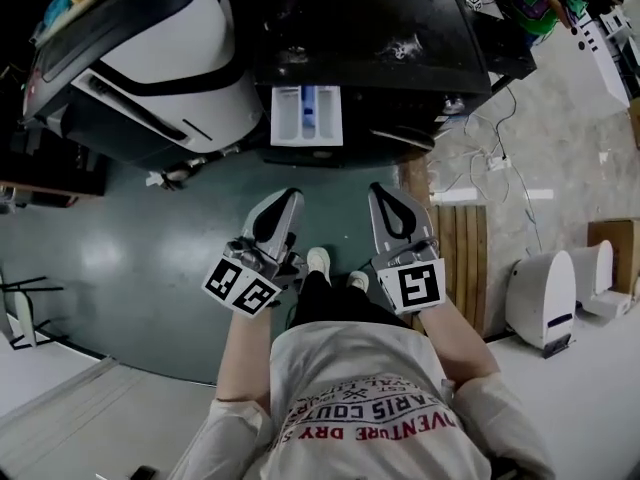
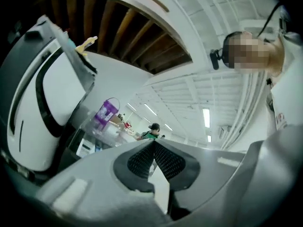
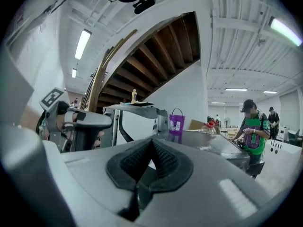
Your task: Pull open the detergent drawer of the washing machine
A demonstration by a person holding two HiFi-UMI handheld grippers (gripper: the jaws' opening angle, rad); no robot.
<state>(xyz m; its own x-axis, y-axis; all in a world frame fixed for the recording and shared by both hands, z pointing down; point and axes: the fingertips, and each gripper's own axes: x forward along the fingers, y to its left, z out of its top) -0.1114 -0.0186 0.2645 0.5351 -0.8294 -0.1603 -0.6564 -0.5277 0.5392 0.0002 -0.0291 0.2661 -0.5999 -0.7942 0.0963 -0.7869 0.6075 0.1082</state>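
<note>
green floor point(image 1: 150, 258); shirt point(image 1: 350, 368) reads "venture dry"; detergent drawer point(image 1: 307, 115) sits open, well ahead of clenched, empty left gripper point(image 1: 288, 197) and right gripper point(image 1: 384, 191).

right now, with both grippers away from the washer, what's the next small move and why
Probably no further pull: the detergent drawer already stands out of the washing machine, compartments showing. The left gripper and right gripper are both shut, empty and short of it, so I'd just keep them clear.
</note>
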